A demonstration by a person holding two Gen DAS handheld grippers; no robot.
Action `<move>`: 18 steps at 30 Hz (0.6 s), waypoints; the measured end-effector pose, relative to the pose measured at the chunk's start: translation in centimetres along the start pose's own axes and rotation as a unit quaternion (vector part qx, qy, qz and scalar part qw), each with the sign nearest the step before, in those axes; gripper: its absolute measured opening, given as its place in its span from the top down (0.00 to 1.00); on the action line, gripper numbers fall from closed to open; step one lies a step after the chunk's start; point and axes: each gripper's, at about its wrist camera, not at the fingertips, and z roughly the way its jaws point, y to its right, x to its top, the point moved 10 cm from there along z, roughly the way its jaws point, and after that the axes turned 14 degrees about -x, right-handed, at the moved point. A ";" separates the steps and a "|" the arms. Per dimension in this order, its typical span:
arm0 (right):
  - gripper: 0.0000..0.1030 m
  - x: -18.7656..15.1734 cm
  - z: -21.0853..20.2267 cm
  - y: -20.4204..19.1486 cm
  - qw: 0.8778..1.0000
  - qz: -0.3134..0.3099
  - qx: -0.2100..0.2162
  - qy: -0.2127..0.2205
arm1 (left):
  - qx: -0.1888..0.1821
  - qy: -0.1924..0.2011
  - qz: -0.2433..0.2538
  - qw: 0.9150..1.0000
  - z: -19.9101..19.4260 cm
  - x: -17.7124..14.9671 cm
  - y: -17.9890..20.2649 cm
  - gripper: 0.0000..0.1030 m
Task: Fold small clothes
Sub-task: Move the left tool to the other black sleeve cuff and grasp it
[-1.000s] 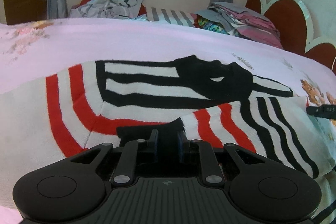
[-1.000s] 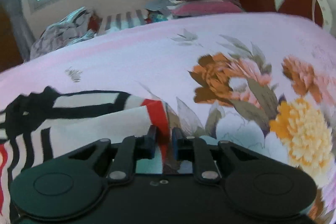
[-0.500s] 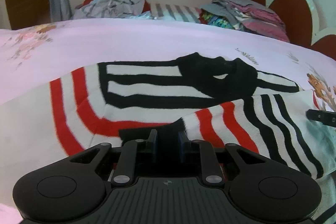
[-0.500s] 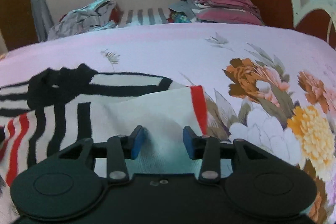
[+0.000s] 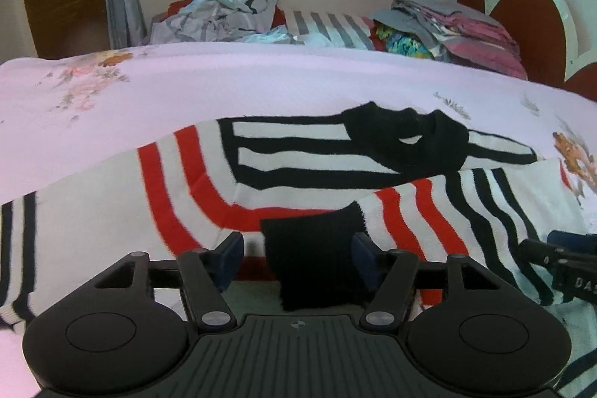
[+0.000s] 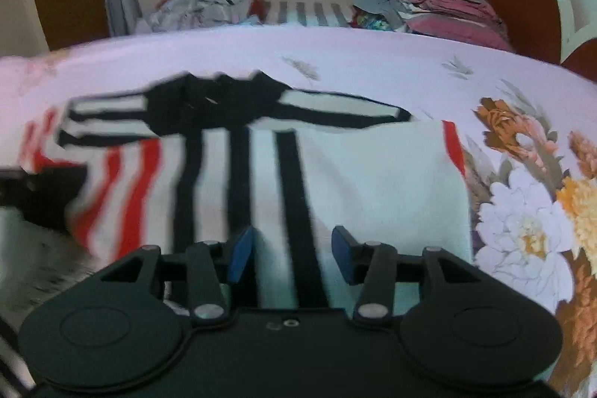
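Observation:
A small striped sweater [image 5: 306,174], white with red and black stripes and a black collar, lies on the pink floral bedsheet [image 5: 224,84]. Its right sleeve is folded across the body, and the sleeve's black cuff [image 5: 313,248] lies between my left gripper's [image 5: 298,258] open fingers, released. My right gripper [image 6: 291,258] is open and empty, just above the folded sleeve on the sweater [image 6: 335,181]. The right gripper's tip shows at the right edge of the left wrist view [image 5: 559,260].
A heap of unfolded clothes [image 5: 224,13] lies at the far side of the bed. A stack of folded clothes [image 5: 447,25] sits far right by the red headboard [image 5: 522,21]. A window and grey curtains stand behind.
Both grippers have opened. The left let go of the black cuff, the right let go of the sleeve edge and shifted left over the sweater.

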 end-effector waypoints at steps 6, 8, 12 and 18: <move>0.48 -0.4 -1.3 -2.6 1.000 -0.011 0.012 -0.002 | 0.001 0.008 -0.013 1.000 -2.4 0.0 -1.2 0.39; 0.48 -1.1 -0.7 -3.3 0.999 -0.027 0.003 -0.018 | 0.001 0.010 -0.015 1.000 -3.4 -0.2 -1.7 0.39; 0.47 -1.1 -1.7 -4.5 1.000 -0.018 0.018 -0.013 | 0.006 0.012 -0.029 0.999 -5.9 -1.5 -3.8 0.36; 0.45 -0.4 -4.2 -8.2 0.998 -0.022 0.055 0.007 | 0.038 0.017 -0.082 0.996 -9.8 -4.7 -9.4 0.25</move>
